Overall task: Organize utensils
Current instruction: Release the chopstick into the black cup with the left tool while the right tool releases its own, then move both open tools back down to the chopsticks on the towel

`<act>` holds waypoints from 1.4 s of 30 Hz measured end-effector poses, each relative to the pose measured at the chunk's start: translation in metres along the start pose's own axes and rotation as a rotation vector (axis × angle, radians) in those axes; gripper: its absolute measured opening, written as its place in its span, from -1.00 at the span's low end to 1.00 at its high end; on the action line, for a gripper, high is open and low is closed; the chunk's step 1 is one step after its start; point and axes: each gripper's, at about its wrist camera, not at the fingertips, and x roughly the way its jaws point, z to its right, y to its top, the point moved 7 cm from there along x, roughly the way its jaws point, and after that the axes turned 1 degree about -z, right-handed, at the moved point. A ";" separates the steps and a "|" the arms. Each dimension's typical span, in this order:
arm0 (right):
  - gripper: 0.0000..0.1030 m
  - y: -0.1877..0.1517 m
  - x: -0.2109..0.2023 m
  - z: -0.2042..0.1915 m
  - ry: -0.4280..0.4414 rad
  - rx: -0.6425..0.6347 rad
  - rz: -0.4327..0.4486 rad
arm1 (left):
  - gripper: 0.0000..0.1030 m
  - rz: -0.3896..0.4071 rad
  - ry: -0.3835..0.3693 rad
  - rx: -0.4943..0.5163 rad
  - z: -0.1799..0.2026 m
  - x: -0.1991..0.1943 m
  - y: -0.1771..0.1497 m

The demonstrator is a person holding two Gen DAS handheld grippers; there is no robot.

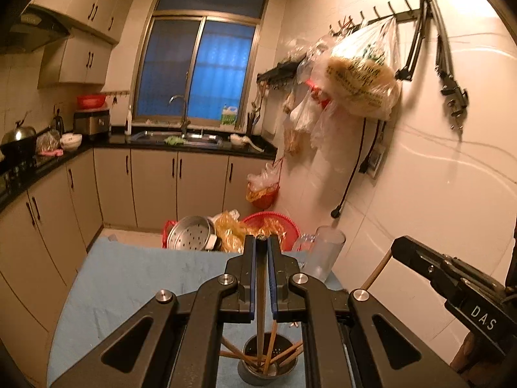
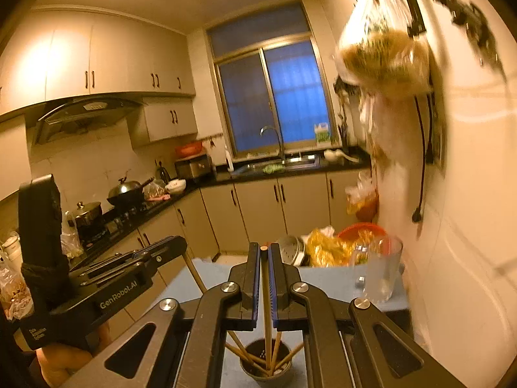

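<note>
A round metal utensil holder (image 1: 263,370) stands on the blue cloth below my left gripper, with several wooden chopsticks leaning in it. My left gripper (image 1: 261,242) is shut on one upright chopstick (image 1: 260,294) whose lower end is inside the holder. The same holder (image 2: 266,368) shows in the right wrist view. My right gripper (image 2: 265,249) is shut on another upright chopstick (image 2: 266,294) that reaches down into it. The right gripper's body (image 1: 452,278) shows at the right of the left wrist view, the left gripper's body (image 2: 122,274) at the left of the right wrist view.
A clear plastic cup (image 1: 324,253) stands at the table's far right corner by the wall. Behind the table are a steamer pot (image 1: 190,232), a red basket (image 1: 274,226) and plastic bags. Bags hang from wall hooks (image 1: 362,77). Kitchen counters run along the left and back.
</note>
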 end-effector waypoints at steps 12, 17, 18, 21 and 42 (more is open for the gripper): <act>-0.89 -0.043 0.026 0.016 -0.002 0.031 -0.091 | -0.86 -0.080 0.017 -0.039 -0.015 0.029 -0.040; -0.87 -0.057 0.030 0.018 -0.003 0.041 -0.119 | -0.85 -0.109 0.019 -0.041 -0.015 0.033 -0.053; -0.82 -0.059 0.031 0.018 0.001 0.041 -0.125 | -0.85 -0.111 0.020 -0.038 -0.015 0.032 -0.055; -0.81 -0.062 0.030 0.017 -0.004 0.038 -0.125 | -0.85 -0.122 0.021 -0.034 -0.014 0.033 -0.060; 0.30 -0.138 -0.036 0.035 -0.086 0.091 -0.179 | 0.58 -0.101 0.181 0.108 -0.050 -0.057 -0.130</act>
